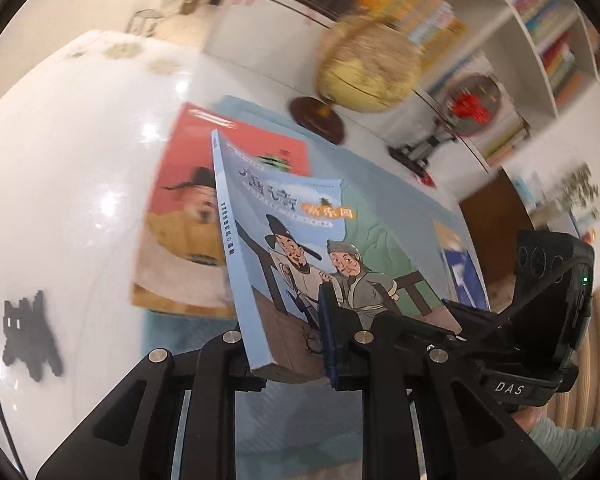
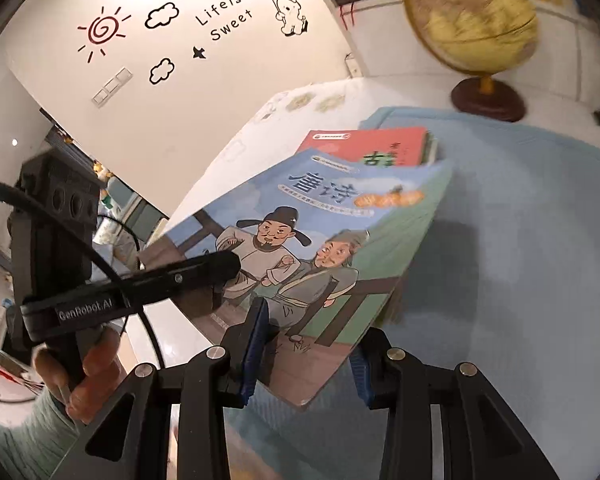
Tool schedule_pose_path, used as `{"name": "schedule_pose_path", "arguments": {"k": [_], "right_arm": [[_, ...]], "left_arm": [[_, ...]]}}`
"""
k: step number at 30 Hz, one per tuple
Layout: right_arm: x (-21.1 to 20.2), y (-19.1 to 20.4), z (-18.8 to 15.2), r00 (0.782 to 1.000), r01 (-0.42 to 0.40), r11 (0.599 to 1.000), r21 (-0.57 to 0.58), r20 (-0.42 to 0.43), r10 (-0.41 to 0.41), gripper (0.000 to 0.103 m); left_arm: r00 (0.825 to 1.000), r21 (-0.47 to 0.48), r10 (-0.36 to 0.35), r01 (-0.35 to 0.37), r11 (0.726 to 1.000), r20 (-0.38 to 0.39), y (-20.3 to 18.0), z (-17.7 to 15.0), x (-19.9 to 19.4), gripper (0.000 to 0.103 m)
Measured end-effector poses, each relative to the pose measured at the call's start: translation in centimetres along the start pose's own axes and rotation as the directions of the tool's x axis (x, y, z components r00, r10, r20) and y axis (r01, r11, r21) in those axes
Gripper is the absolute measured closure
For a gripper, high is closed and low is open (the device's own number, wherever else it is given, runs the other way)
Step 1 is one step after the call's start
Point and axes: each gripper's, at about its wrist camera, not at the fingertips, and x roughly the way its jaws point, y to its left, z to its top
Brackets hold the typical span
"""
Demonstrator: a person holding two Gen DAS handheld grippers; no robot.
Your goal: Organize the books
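Blue book: the blue book (image 2: 323,240) is up in the air, tipped, with both tongs holding its near end.
Right tongs: the right gripper (image 2: 300,364) is clamped on the blue book's bottom edge, one blue pad on the cover and one under it.
Left tongs: the left gripper (image 1: 288,344) is clamped on the same book near the spine, which points up and away from it.
Red book: the red book (image 2: 375,146) lies flat past the blue book, farther from the tongs, on a pale blue mat (image 2: 519,240).
Table: the white table (image 1: 80,160) is under the mat.
Globe: one yellow globe (image 2: 471,16) stands far beyond the tongs, at the back of the table.
Shelves: shelves (image 1: 539,40) full of books stand behind the globe.
Done so far: I think the red book is already in place.
Left to do: the blue book is not yet put down, maybe onto the red one.
Count: two books here, two tongs, one globe, one mat.
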Motion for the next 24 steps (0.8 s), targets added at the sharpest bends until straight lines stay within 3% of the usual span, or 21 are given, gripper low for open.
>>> {"name": "schedule_pose_path", "arguments": {"k": [11,13,17,22,24], "right_arm": [[5.5,-2.2,3.0,0.997,0.012,0.994,0.112,-0.079,-0.003,0.065],[6.5,-2.9,3.2,0.994,-0.006,0.983,0.182,-0.108,0.026,0.065],[6.3,-2.9,3.2,0.995,-0.002,0.979,0.206,-0.101,0.024,0.064],[6.5,-2.5,3.2,0.992,-0.024,0.974,0.224,-0.117,0.052,0.049],[5.9,-2.8,2.6,0.989,-0.029,0.967,0.252,-0.130,0.064,0.048]], "left_arm": [[0.992,-0.104,0.119,-0.123,0.987,-0.045,4.8,2.9,3.4,0.078],[0.992,-0.127,0.116,-0.123,0.984,-0.055,5.6,3.0,3.9,0.079],[0.989,-0.165,0.146,-0.148,0.975,-0.022,6.2,2.6,2.7,0.078],[0.976,-0.191,0.217,-0.211,0.959,0.010,6.6,1.1,0.8,0.078],[0.967,-0.175,0.256,-0.249,0.953,0.014,6.2,0.1,-0.2,0.078]]}}
